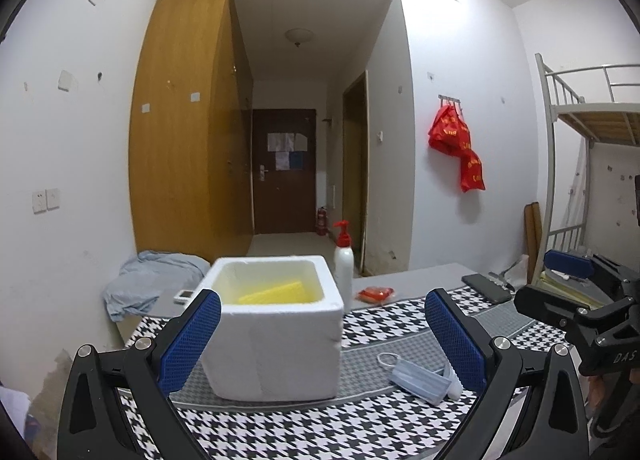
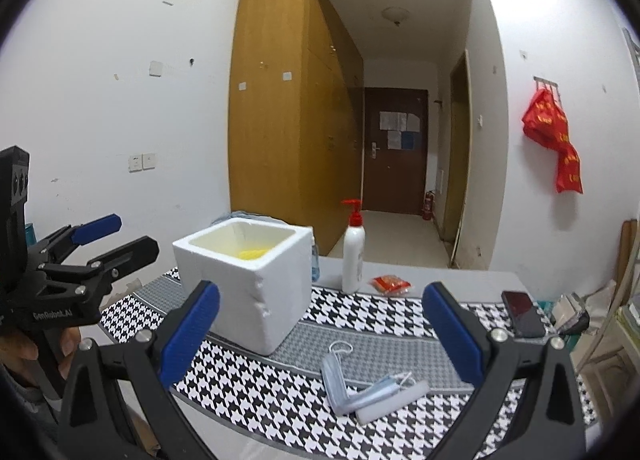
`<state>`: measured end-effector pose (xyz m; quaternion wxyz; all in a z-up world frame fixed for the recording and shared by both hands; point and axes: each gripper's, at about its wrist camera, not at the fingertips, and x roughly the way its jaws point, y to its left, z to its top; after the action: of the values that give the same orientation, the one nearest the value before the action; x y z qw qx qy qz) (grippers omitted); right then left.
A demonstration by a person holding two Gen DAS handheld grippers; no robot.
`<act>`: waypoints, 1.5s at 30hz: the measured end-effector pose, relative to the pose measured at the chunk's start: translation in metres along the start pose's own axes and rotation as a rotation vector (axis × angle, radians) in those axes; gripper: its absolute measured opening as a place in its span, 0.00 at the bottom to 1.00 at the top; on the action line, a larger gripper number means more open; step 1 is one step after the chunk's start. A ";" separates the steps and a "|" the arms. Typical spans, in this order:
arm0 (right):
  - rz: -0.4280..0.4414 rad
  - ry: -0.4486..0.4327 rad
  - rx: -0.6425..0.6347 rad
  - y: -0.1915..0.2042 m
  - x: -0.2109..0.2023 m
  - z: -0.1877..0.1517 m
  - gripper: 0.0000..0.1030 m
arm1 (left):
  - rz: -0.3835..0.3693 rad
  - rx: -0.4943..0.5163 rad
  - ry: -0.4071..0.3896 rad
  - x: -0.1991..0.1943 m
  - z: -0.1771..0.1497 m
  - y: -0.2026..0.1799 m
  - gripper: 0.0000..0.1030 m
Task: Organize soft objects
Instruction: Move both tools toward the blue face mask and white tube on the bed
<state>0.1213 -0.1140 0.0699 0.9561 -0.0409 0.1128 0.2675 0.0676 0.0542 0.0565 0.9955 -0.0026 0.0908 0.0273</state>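
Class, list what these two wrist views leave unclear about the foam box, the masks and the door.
- Yellow item in the foam box: mostly hidden by the box walls in both views.
- White piece beside the face masks: partly covered by them in the right wrist view.
- Papers on the far door: too small to read.

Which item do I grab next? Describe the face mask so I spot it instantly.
Start at the white foam box on the houndstooth mat. Just to its right, nearer the grippers, lies the pale blue face mask, folded, with white ear loops, against a white tube.
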 end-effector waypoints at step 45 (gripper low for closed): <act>-0.241 0.263 0.127 -0.075 0.037 -0.095 1.00 | -0.172 0.038 0.366 0.105 -0.088 -0.067 0.99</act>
<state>0.1722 -0.1724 -0.0296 0.9589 -0.0282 0.2476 0.1357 0.1581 -0.0075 -0.0487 0.9610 0.0036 0.2699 -0.0605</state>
